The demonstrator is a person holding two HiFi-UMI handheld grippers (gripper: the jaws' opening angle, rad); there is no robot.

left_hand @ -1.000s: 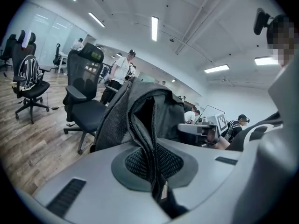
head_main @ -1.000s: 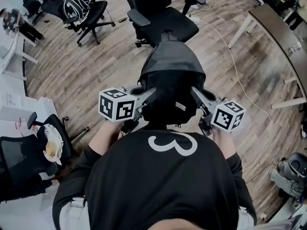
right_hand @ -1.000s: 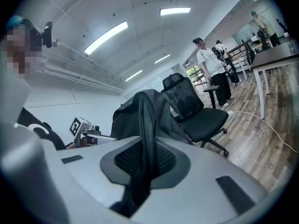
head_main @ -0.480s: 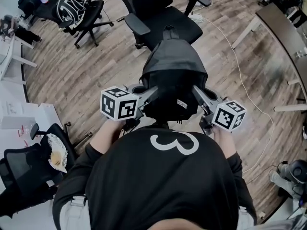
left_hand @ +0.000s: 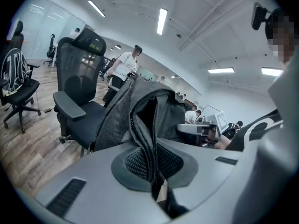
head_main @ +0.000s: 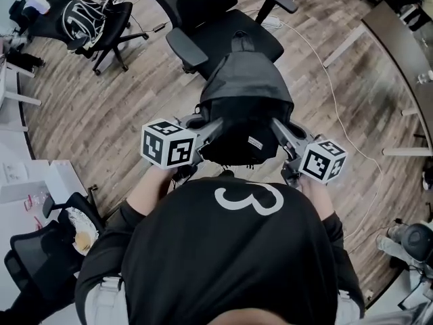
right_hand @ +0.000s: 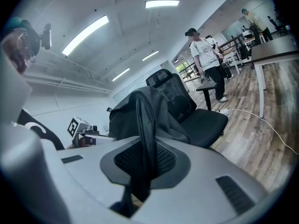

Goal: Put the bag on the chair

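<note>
Head view: bag point(head_main: 245, 93) before chair point(head_main: 226, 36); gripper views alone: left gripper point(left_hand: 152, 171) and right gripper point(right_hand: 140, 171) jaws clamped on its fabric.

**Open office, wood floor underfoot**

You stand on a brown wood-plank floor point(head_main: 115, 114). Toward its far left edge, a black swivel chair point(head_main: 118, 15) carries a black-and-white patterned thing on its seat. A white cable point(head_main: 333, 101) snakes across the planks to your right, passing a dark-topped desk point(head_main: 399, 46) on white legs along the floor's right edge. At the near left edge stand a white desk point(head_main: 61, 178) and another black chair point(head_main: 34, 263). Overhead, long light strips point(left_hand: 162, 21) glow on a white ceiling point(right_hand: 117, 45).
</note>
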